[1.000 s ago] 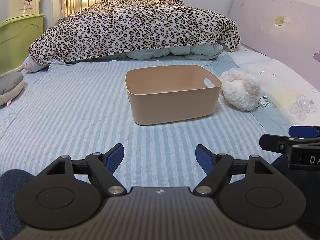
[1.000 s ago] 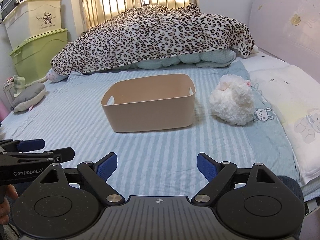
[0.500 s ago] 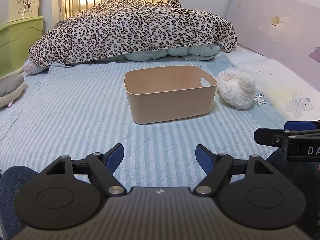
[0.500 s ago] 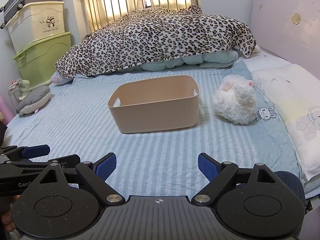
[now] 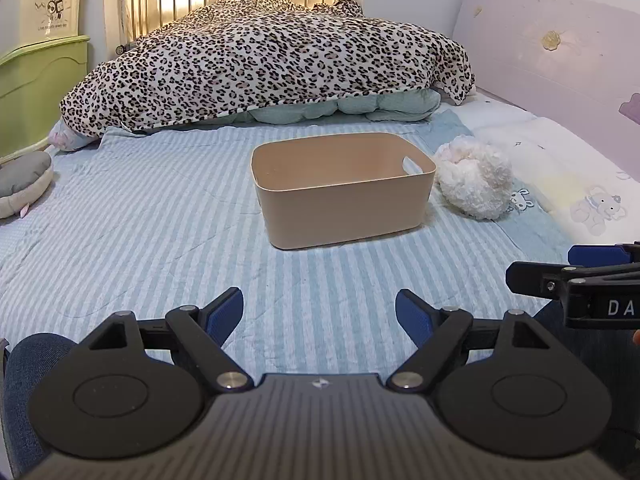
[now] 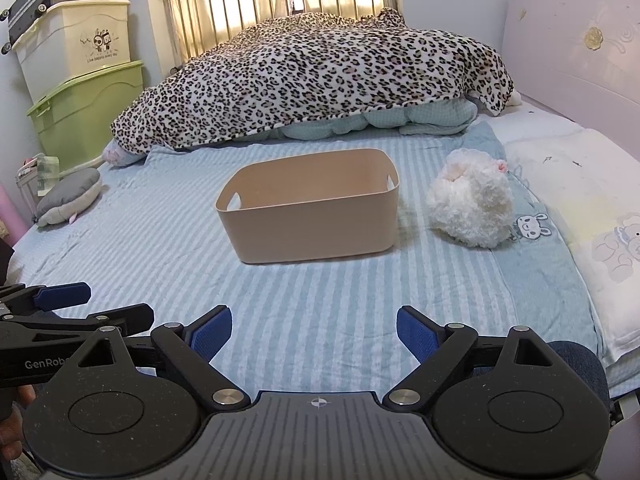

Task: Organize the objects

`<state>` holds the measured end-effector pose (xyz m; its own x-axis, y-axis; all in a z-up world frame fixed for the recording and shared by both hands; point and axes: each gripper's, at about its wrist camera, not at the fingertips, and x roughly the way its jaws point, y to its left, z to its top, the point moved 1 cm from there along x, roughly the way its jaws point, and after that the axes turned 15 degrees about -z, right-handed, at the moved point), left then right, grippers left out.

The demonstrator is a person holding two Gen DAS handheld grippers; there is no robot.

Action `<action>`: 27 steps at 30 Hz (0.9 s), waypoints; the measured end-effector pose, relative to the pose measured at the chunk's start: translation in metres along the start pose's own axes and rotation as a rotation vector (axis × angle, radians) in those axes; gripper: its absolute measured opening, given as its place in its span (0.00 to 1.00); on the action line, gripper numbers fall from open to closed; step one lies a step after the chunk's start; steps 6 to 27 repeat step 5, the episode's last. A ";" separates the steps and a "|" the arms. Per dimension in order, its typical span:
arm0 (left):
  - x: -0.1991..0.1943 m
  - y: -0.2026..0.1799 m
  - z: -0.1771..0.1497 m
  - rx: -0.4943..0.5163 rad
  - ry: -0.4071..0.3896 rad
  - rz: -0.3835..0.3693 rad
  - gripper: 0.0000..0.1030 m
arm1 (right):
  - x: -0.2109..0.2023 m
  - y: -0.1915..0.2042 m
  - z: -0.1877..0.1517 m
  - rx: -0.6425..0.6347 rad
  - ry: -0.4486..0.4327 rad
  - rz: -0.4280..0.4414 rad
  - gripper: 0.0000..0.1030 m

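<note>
Both tools, the left tool [image 5: 319, 312] and the right tool [image 6: 315, 328], stood wide apart and held nothing, low over the bed's [image 6: 320, 300] near edge. Mid-bed, the tan bin [image 6: 312, 216] showed nothing inside; the white plush toy [image 6: 472, 208] lay just beside it, toward the headboard edge, outside it.
</note>
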<state>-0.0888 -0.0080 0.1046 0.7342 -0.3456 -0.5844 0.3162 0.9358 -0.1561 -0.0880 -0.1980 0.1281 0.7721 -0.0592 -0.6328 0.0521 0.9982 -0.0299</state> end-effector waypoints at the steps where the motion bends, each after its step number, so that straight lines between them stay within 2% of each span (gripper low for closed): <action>1: 0.000 0.000 0.000 0.000 0.000 0.000 0.82 | 0.001 0.000 0.000 0.001 0.002 -0.001 0.88; 27: 0.001 0.002 0.001 -0.004 0.001 0.007 0.82 | 0.004 0.000 -0.001 0.000 0.009 -0.002 0.88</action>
